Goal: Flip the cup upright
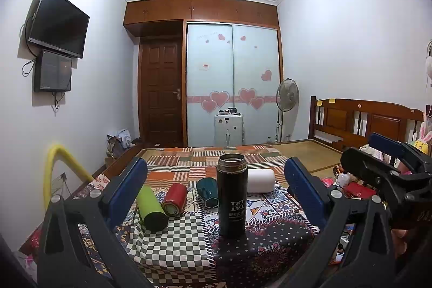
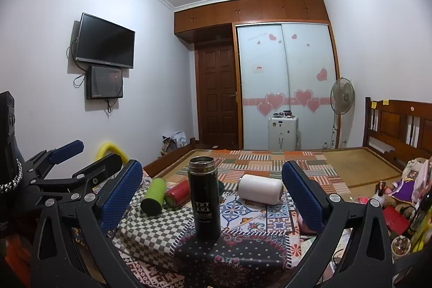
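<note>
A black flask [image 1: 232,196] stands upright on the patterned cloth, mouth up; it also shows in the right wrist view [image 2: 205,196]. Behind it lie a green cup [image 1: 151,209], a red cup [image 1: 175,199], a teal cup [image 1: 207,192] and a white cup [image 1: 260,180] on their sides. In the right wrist view the green cup [image 2: 154,196], red cup [image 2: 176,193] and white cup [image 2: 260,188] show; the teal one is mostly hidden. My left gripper [image 1: 216,193] is open and empty, back from the flask. My right gripper [image 2: 212,196] is open and empty too.
The cloth-covered table [image 1: 264,242] stands before a bed with a patchwork mat [image 1: 205,161]. Toys and clutter [image 2: 399,196] lie to the right. A yellow tube [image 1: 54,166] curves up at the left. The right gripper's body [image 1: 383,169] shows at the right edge.
</note>
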### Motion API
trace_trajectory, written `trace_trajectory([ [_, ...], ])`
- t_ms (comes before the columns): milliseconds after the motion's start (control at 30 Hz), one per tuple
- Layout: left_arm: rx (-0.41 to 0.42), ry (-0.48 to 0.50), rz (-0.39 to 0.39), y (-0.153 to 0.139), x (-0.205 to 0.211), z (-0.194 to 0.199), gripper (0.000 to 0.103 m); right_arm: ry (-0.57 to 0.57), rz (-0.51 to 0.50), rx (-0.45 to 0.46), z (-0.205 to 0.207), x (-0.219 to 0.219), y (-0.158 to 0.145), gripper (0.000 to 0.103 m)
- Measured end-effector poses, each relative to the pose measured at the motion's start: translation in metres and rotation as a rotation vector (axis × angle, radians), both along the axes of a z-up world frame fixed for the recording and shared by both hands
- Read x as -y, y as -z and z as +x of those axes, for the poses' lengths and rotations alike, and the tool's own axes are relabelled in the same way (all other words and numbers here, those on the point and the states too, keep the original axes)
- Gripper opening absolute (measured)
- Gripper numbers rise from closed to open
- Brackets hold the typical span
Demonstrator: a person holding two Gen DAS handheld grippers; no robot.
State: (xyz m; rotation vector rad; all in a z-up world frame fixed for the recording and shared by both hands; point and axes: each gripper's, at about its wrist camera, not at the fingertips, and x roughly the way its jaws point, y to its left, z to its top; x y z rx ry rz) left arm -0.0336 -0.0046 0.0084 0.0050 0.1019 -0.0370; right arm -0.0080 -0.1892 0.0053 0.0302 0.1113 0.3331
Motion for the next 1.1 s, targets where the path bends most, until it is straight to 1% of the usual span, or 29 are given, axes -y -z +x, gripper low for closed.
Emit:
trace_trajectory([
  [667,-0.016,0.012,-0.006,0.0000,0.0021,0.0016,0.103,0.003,-0.005,0.009,-0.0006,-0.0011,-0.0022,0.103],
  [1100,-0.021,0.024,-0.003,0.0011,0.0036,0.0009,0.103,0.004,0.002,-0.004,0.0004,0.0000,-0.0018,0.103],
])
